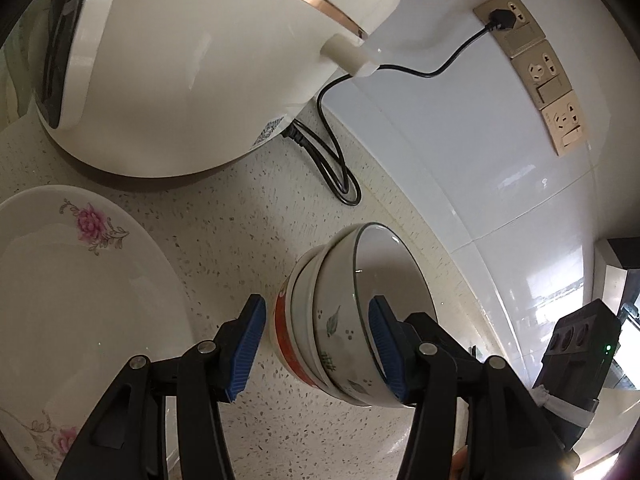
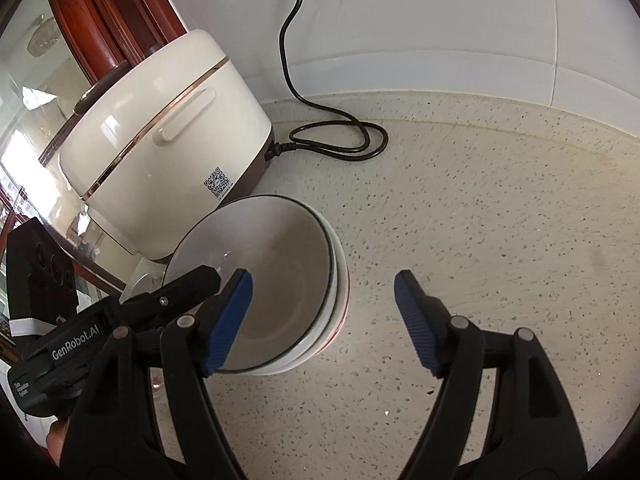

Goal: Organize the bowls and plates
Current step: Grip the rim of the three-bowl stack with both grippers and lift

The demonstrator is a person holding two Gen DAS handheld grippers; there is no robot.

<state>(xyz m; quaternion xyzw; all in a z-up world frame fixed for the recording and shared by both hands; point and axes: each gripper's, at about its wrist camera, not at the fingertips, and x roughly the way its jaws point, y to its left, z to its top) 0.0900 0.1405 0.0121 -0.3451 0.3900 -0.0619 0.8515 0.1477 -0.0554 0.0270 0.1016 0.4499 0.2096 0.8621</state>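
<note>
Bowls (image 1: 352, 320) stacked on the counter (image 1: 248, 220), right of the plate (image 1: 80, 280).
Left hand-held gripper (image 1: 316, 344) straddles the stack's rim, not clamped; right hand-held gripper (image 2: 324, 320) gapes empty. Close squarely on the rim, lift level, mind the cooker (image 1: 200, 60) behind.

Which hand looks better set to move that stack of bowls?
Left, probably. The left gripper straddles the bowl stack's wall, one finger inside. The right gripper is open beside it, over bare counter.
</note>
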